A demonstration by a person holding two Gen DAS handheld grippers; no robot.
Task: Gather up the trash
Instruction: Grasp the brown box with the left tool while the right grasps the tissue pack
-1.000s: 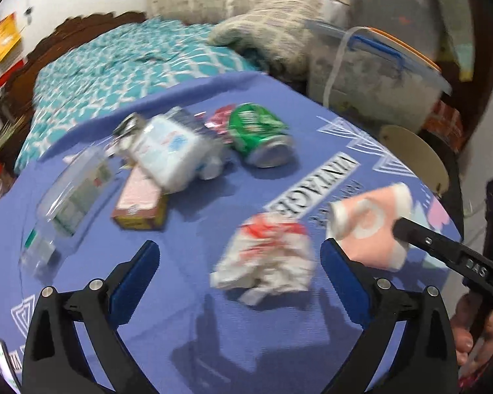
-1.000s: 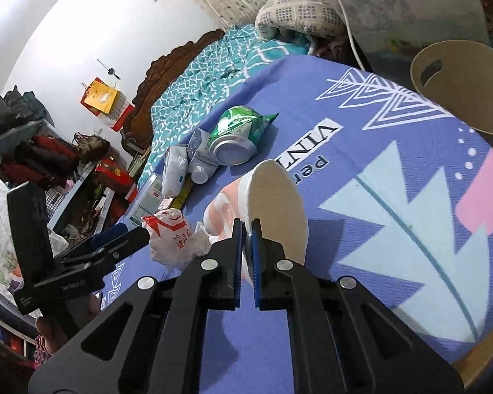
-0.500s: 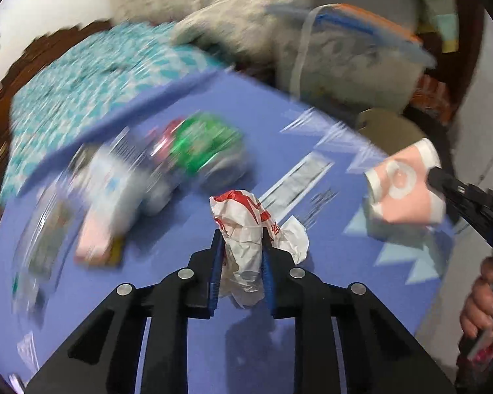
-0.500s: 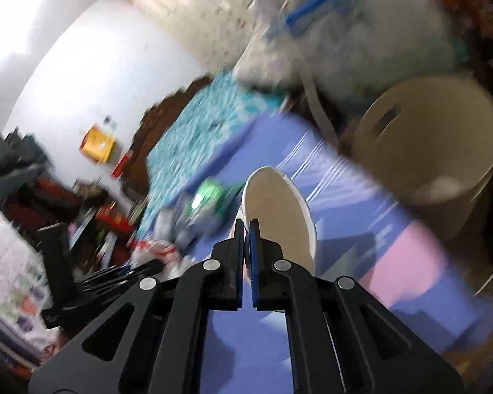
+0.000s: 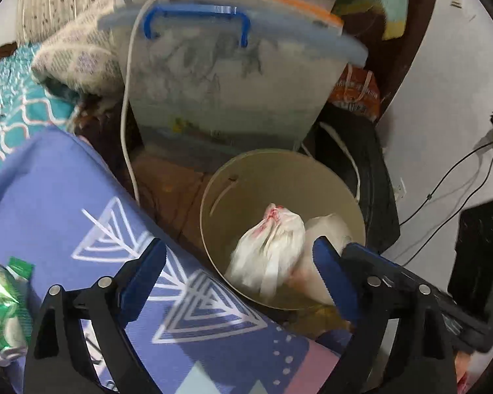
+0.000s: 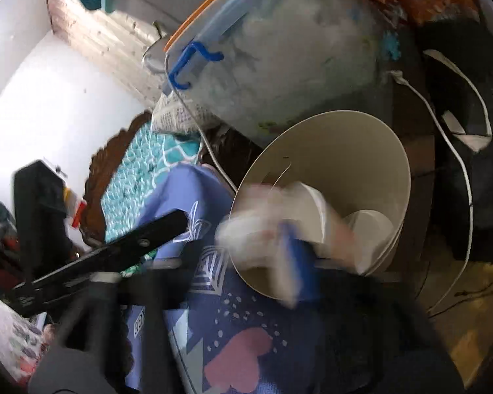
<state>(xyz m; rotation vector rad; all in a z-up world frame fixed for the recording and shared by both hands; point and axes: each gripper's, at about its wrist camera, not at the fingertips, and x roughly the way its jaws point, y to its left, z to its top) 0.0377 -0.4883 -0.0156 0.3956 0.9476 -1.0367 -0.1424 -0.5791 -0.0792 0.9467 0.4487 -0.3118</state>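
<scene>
Opening our left gripper (image 5: 240, 275) jaws, we see nothing between them; the crumpled white wrapper (image 5: 269, 246) sits free in the tan bin (image 5: 213, 190). Our right gripper (image 6: 246, 259) jaws open too, the pink cup (image 6: 312, 210) blurry at the bin.

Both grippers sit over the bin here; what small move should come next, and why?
Probably swing the left gripper back over the cloth toward the green can. Its jaws are opening, nothing pressed between them; the crumpled wrapper is dropping into the bin, and the can is still uncollected.
</scene>
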